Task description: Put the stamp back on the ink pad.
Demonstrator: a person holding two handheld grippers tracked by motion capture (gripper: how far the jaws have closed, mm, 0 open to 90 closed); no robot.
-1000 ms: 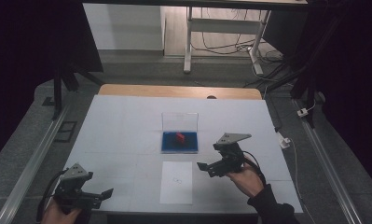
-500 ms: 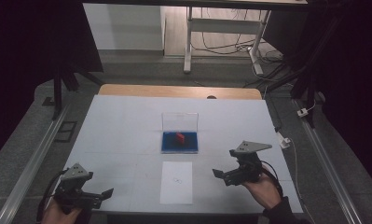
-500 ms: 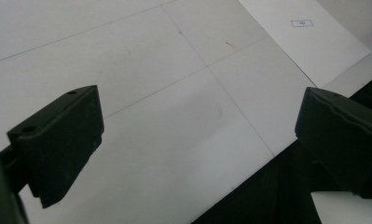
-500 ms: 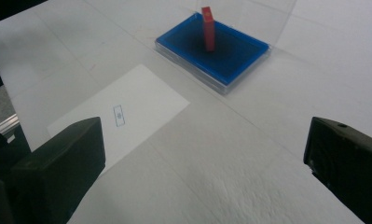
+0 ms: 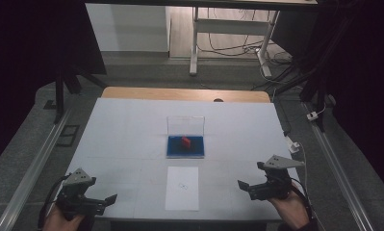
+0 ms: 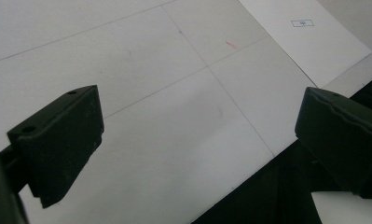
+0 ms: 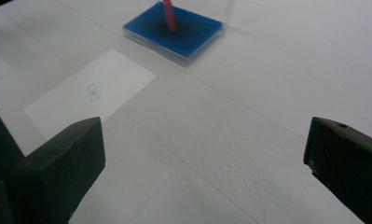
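Right tool (image 5: 251, 185): held low over the near right part of the table (image 5: 132, 125), jaws spread wide, nothing between them. It points left and inward, toward the paper sheet (image 5: 182, 188). In the right gripper view its two black jaws stand at the lower corners with bare white table surface between them; beyond them lie the sheet, to the left, and the blue tray (image 7: 174, 31) farther off at the top.

Left tool (image 5: 103, 200): at the near left corner of the table, jaws likewise wide apart and empty. It points right, along the near edge. The left gripper view shows blank table with thin seam lines, the table's near edge running under the right-hand jaw, and a corner of the sheet at upper right.

Paper sheet: white, flat on the table between the two tools, just clear of the near edge, with a small printed mark near its middle.

Blue tray: mid-table, just beyond the sheet, apart from it. A clear plastic wall rises at its far side. A small red object (image 5: 185, 141) sits on the blue base; in the right gripper view it looks upright, though blurred.

Both tools are well apart from the tray.
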